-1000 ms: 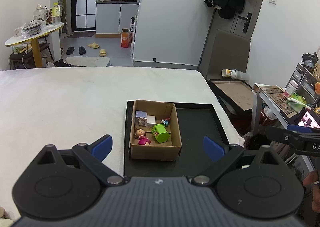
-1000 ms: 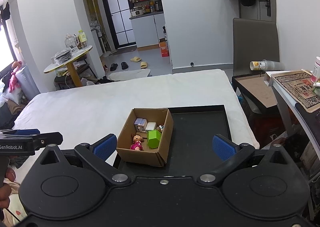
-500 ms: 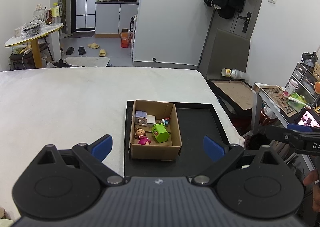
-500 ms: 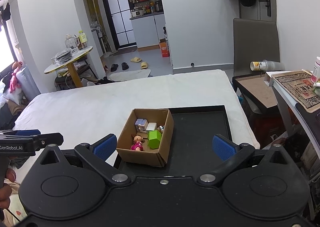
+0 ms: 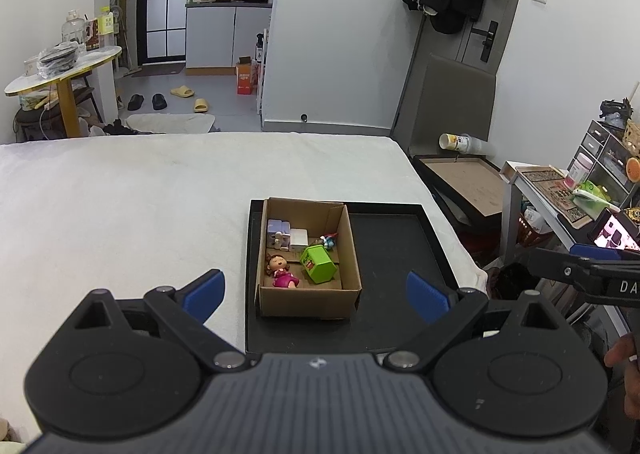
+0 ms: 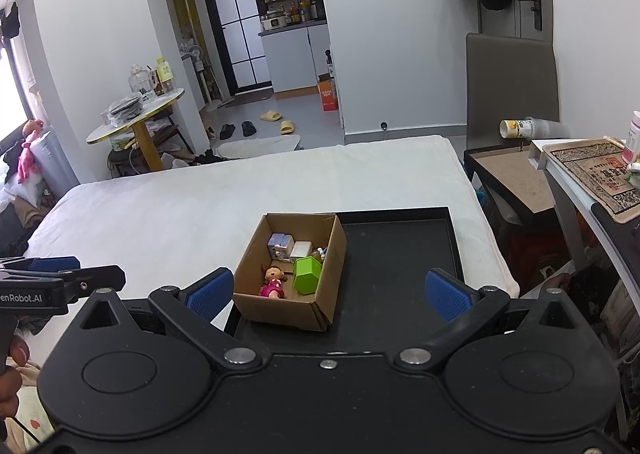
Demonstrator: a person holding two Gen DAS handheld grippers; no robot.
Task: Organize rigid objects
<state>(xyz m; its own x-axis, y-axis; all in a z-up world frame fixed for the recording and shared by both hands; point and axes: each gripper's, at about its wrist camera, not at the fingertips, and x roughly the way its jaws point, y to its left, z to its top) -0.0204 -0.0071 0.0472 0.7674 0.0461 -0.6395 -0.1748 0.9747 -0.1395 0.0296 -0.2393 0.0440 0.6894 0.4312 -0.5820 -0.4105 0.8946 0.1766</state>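
Observation:
An open cardboard box (image 5: pixel 352 254) (image 6: pixel 332 254) stands on the left part of a black tray (image 5: pixel 392 254) (image 6: pixel 396 254) on a white bed. Inside lie a green block (image 5: pixel 318 263) (image 6: pixel 307 274), a small doll in pink (image 5: pixel 282 270) (image 6: pixel 273 281), a lilac toy (image 5: pixel 278 232) (image 6: pixel 280 244), a white block (image 5: pixel 299 239) (image 6: pixel 302 250) and a small figure (image 5: pixel 329 240). My left gripper (image 5: pixel 314 296) and right gripper (image 6: pixel 328 296) are both open and empty, held back from the box on its near side.
The white bed (image 5: pixel 160 190) stretches left and far. A dark side table (image 5: pixel 464 178), a desk with clutter (image 5: pixel 568 194) and a grey chair (image 6: pixel 512 78) stand to the right. A round table (image 6: pixel 136 122) is at the far left.

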